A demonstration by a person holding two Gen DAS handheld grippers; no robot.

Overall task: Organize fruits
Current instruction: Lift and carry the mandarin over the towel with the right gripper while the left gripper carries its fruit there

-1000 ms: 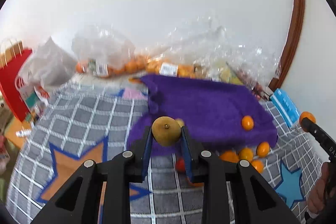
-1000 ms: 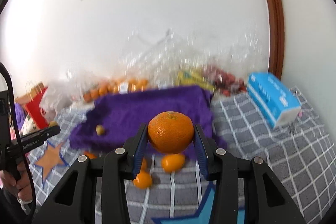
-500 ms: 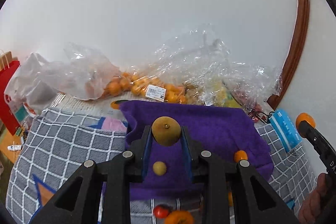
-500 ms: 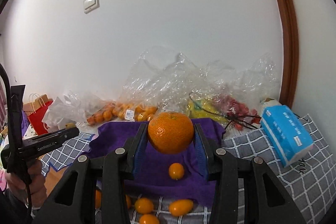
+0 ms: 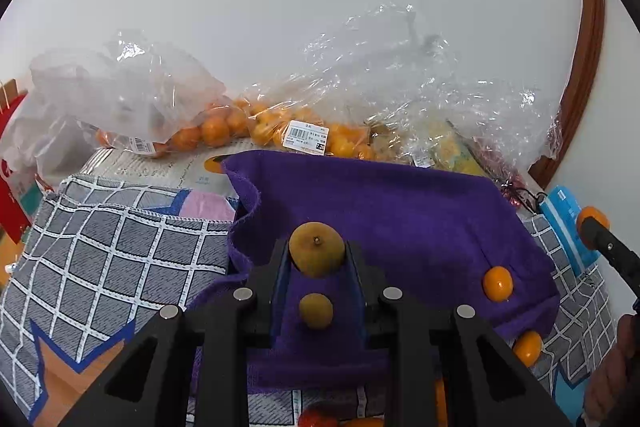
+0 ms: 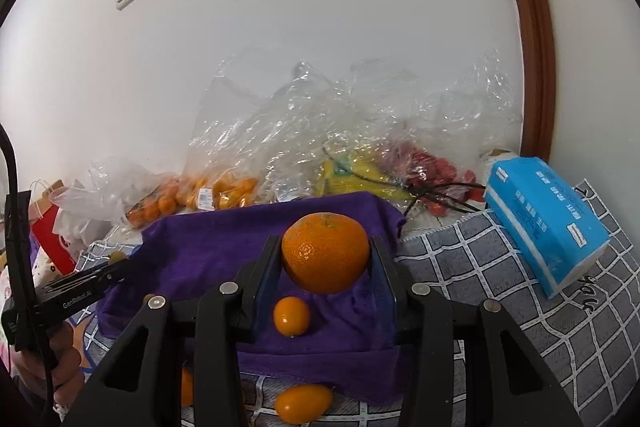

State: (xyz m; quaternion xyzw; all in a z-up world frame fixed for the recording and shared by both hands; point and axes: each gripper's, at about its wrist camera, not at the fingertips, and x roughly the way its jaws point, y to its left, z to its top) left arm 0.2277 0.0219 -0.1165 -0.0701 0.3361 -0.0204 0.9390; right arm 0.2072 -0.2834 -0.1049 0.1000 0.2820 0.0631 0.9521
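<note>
purple towel (image 5: pixel 380 203) lay on checked cloth (image 5: pixel 112 247). right gripper (image 6: pixel 326 259) clamped an orange (image 6: pixel 325 251) over the towel. left gripper (image 5: pixel 317 255) pinched a brown fruit (image 5: pixel 317 247) above it; a smaller one (image 5: pixel 316 310) lay beneath.

Broad middle of purple terry towel (image 5: pixel 392 203) bare, open to approach from above. Small brownish-yellow round fruit (image 5: pixel 316 311) lies near towel's front edge; small orange kumquat (image 5: pixel 497 283) toward its right edge. Crinkled clear plastic bags of fruit (image 6: pixel 304 155) block far edge along wall. Blue tissue pack (image 6: pixel 548 223) crowds right side.
</note>
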